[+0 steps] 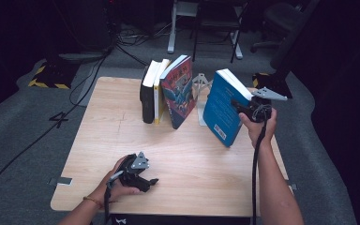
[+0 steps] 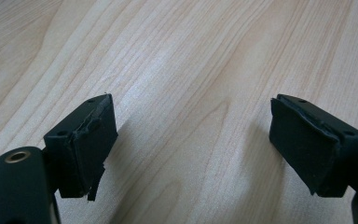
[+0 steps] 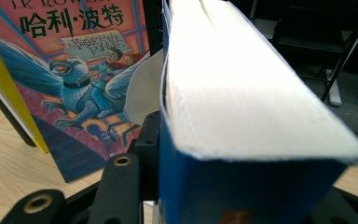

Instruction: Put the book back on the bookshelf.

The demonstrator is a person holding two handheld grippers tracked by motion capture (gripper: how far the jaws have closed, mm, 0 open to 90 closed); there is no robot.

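Blue book (image 1: 221, 108), its cover lettering too small to read from the high view, stands tilted off the table (image 1: 122, 140) at about two o'clock, clamped at its page edge between the jaws of the right gripper (image 1: 242, 106), whose own camera looks down the thick white page block (image 3: 233, 88). At its ten o'clock leans a red-and-blue illustrated book (image 3: 84, 79) reading "哈利·波特", then a yellow-edged book (image 1: 158, 91) and a black book (image 1: 146, 96), with a grey bookend (image 1: 200, 89) between the row and the held volume. Down at seven o'clock, the left gripper (image 1: 145, 182) rests on bare wood, jaws wide apart and empty.
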